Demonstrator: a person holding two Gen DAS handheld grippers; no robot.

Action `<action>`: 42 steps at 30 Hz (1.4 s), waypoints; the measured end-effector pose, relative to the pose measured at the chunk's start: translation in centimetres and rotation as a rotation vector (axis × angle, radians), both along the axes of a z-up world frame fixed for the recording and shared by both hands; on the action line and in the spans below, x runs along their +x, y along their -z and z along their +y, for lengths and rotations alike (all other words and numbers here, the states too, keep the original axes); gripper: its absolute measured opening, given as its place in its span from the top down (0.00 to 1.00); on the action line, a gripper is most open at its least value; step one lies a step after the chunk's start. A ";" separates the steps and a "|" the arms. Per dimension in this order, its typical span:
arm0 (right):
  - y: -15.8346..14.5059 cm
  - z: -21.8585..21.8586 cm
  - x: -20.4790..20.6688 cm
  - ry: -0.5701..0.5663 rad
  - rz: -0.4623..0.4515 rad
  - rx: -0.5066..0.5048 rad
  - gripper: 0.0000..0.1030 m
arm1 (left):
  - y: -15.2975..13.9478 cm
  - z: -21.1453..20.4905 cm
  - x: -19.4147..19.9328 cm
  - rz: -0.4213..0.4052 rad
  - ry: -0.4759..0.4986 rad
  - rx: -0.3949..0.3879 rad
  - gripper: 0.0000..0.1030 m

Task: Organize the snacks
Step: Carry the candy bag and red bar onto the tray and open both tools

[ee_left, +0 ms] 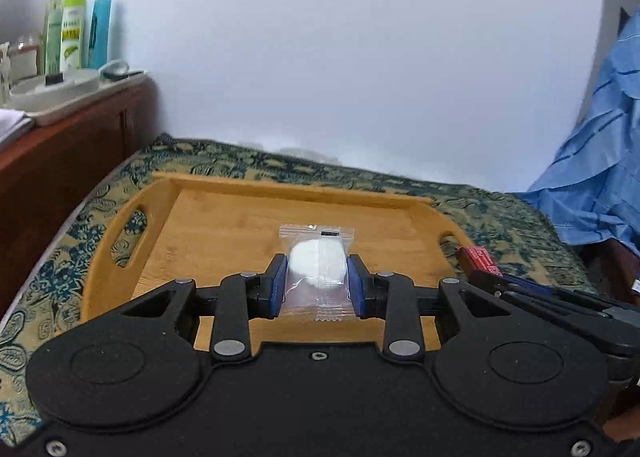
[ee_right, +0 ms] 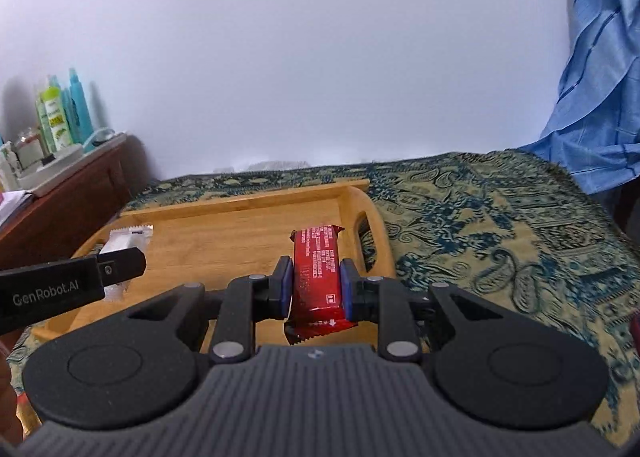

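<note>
Fingers (ee_left: 276, 289) pinch clear packet (ee_left: 317, 273) (white sweet) — tight.

Prob. a home bedroom: toiletry bottles (ee_left: 80, 29) on wood dresser (ee_left: 68, 145), patterned cloth (ee_right: 500, 225), hanging blue garment (ee_right: 596, 57).

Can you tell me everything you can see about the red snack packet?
The red snack packet is a shiny, foil-looking wrapper with small white print and crimped, zigzag ends. It is long and narrow, pointing away from the camera. The right gripper is shut on its sides with blue pads. It sits over the right end of the wooden tray, near the handle hole; whether it rests on the tray cannot be told. From the left wrist view only its end peeks out.
</note>
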State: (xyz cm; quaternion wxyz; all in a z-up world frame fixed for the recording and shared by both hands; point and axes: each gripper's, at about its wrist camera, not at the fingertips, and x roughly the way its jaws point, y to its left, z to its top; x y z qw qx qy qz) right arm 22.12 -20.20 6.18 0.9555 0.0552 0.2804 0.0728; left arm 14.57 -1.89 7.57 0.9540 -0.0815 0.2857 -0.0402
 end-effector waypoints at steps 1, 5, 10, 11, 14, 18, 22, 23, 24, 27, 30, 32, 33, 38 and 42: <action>0.3 0.2 0.7 -0.001 0.010 -0.006 0.73 | 0.4 0.1 0.6 0.010 -0.005 0.009 0.71; 1.4 0.7 2.5 -0.010 0.039 -0.016 0.73 | 2.0 0.2 1.7 0.045 -0.015 0.040 0.71; 2.6 0.7 3.5 -0.011 0.079 -0.002 0.73 | 3.0 0.3 2.7 0.066 -0.030 0.030 0.71; 2.8 0.7 3.6 -0.013 0.083 -0.005 0.73 | 3.2 0.4 2.9 0.071 -0.032 0.027 0.71; 3.0 0.6 3.7 -0.012 0.090 -0.009 0.73 | 3.6 0.2 3.1 0.079 -0.031 0.035 0.71; 3.3 0.5 3.9 -0.008 0.096 -0.012 0.73 | 4.0 0.0 3.2 0.089 -0.027 0.041 0.70; 3.6 0.4 4.1 -0.007 0.110 -0.008 0.73 | 4.3 -0.2 3.3 0.103 -0.031 0.041 0.70; 3.7 0.4 4.1 -0.007 0.111 -0.011 0.73 | 4.4 -0.2 3.4 0.107 -0.032 0.042 0.70; 3.7 0.5 4.1 -0.009 0.112 -0.013 0.73 | 4.5 -0.3 3.4 0.110 -0.031 0.044 0.70; 3.8 0.6 4.1 -0.012 0.114 -0.019 0.73 | 4.7 -0.3 3.4 0.114 -0.030 0.049 0.70; 3.8 0.6 4.2 -0.011 0.116 -0.021 0.73 | 4.8 -0.3 3.5 0.121 -0.031 0.049 0.70; 3.9 0.6 4.3 -0.012 0.119 -0.022 0.73 | 4.9 -0.2 3.5 0.123 -0.032 0.050 0.70; 4.0 0.6 4.4 -0.012 0.122 -0.023 0.73 | 4.9 -0.2 3.6 0.124 -0.032 0.050 0.70; 4.1 0.6 4.4 -0.017 0.119 -0.034 0.73 | 5.1 -0.3 3.7 0.135 -0.034 0.054 0.70; 4.1 0.8 4.4 -0.021 0.114 -0.046 0.73 | 5.2 -0.4 3.8 0.132 -0.036 0.062 0.70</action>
